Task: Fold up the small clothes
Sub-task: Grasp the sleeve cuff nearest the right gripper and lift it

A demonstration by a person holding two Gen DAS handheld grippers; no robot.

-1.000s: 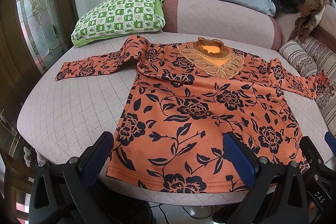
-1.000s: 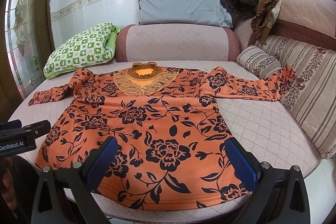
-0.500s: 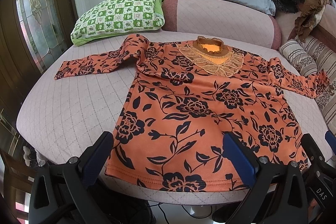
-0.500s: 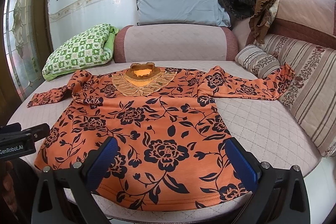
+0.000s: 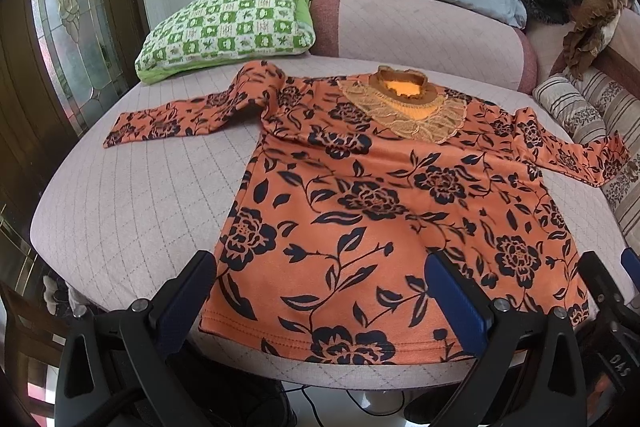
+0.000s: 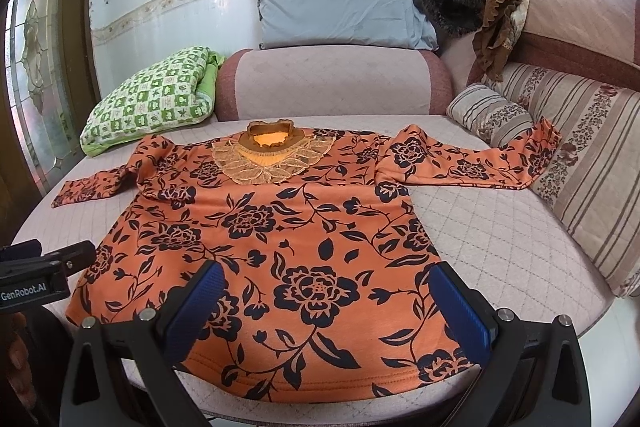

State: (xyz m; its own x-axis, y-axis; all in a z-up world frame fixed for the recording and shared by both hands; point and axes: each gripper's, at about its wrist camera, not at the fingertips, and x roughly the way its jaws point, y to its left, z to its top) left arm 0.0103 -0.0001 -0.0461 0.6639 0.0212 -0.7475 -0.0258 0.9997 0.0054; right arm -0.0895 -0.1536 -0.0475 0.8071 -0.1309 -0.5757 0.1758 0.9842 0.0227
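On the pink quilted couch seat [image 5: 120, 211], the orange top with black flowers [image 5: 380, 203] lies flat with its front up. It is not folded at all. Its bottom edge is close to you, near the front edge of the seat, and its neck with the lace collar [image 6: 272, 157] points away from you, toward the round bolster [image 6: 332, 83] at the back. One sleeve [image 5: 176, 117] goes out to your left and lies flat on the seat. The other sleeve [image 6: 480, 163] goes out to your right, and its end rests up against the striped cushion [image 6: 592, 179]. Your left gripper [image 5: 320, 291] hangs just in front of the bottom edge, over the left half of the top. Its two blue fingers [image 5: 188, 299] are wide apart and hold nothing. Your right gripper [image 6: 326, 307] hangs in front of the bottom edge too, more toward the middle and right. Its blue fingers [image 6: 462, 309] are also spread wide, with only the cloth showing between them. You can see part of the left gripper at the left edge of the right camera's view. A green checked pillow [image 5: 228, 23] sits at the back left, near the left sleeve. A grey pillow [image 6: 340, 11] leans on top of the bolster.
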